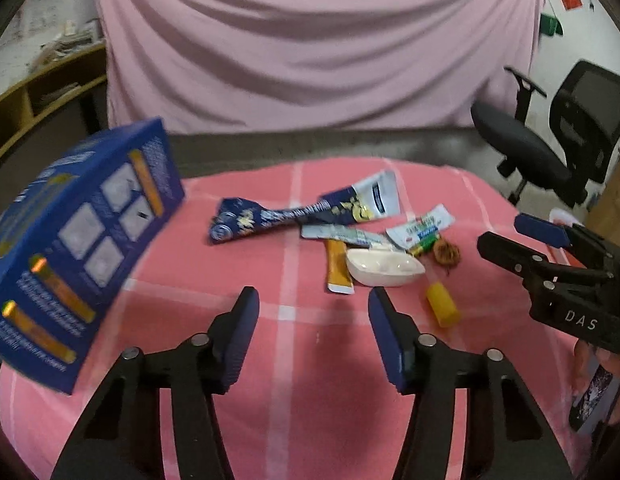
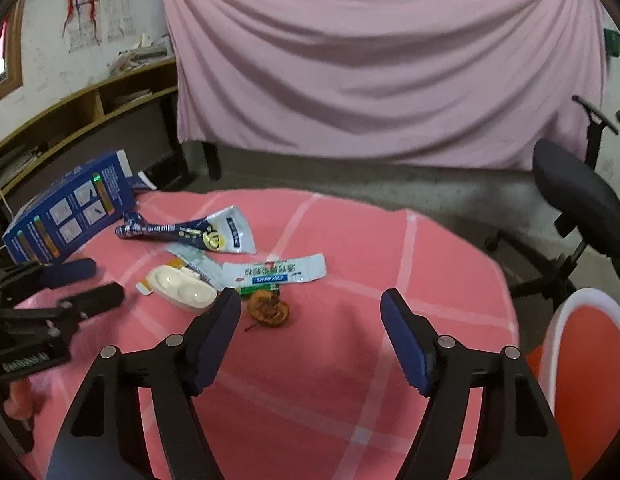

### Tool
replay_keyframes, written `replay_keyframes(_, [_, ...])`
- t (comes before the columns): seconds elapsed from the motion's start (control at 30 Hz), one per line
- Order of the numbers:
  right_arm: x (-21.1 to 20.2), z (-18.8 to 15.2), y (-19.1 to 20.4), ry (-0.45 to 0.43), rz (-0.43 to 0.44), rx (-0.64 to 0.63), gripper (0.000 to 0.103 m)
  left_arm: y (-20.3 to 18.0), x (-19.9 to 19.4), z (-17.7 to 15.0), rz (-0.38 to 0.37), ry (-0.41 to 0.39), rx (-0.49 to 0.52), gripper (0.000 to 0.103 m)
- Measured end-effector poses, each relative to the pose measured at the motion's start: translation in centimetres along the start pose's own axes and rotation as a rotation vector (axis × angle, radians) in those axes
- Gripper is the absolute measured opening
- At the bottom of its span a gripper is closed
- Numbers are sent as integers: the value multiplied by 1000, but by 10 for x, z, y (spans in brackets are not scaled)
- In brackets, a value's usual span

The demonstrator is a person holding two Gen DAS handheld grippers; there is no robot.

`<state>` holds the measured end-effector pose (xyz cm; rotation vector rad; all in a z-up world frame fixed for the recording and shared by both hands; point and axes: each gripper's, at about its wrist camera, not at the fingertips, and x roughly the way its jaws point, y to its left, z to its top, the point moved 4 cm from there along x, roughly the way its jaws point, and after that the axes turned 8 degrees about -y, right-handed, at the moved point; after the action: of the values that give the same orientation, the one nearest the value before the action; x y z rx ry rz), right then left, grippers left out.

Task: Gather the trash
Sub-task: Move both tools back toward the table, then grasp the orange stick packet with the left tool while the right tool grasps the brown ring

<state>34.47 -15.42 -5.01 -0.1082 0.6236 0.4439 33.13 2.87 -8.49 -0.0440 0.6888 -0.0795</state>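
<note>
Nearest the left claw (image 1: 314, 332), jaws apart with nothing between them, a white plastic tray (image 1: 384, 268) lies just ahead on the pink checked table (image 1: 301, 400), among wrappers. Right of that tray sits a yellow cap (image 1: 442, 304). Ahead of the right claw (image 2: 310, 340), also apart and empty, lies a brown dried peel (image 2: 268, 308). Far left stands a blue box (image 1: 77, 248).

Soft pink checked tablecloth (image 1: 310, 360), glossy blue cardboard box (image 1: 81, 240), crinkled foil wrapper (image 2: 185, 232)

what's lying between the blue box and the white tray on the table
In the right wrist view, the twisted blue wrapper lies between the blue box and the white tray, towards the far side; nearer the camera it's bare pink cloth.
</note>
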Motion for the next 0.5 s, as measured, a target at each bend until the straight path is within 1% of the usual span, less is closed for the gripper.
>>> replay_keyframes(0.07, [8,-1,2,32,9,0,68,-4,8,2,-13,22,11,44])
replay_keyframes(0.13, [13,-2,3,58,22,3,68,-7,12,5,-18,39,24,43])
replay_keyframes(0.3, [28,-4,2,124,63,35,68,-12,23,7,1,69,75,42])
replay_keyframes(0.4, [33,-5,-1,145,75,60,68,-15,28,8,18,75,105,42])
replay_keyframes(0.5, [36,-4,-2,153,78,67,68,-16,32,8,26,75,121,38])
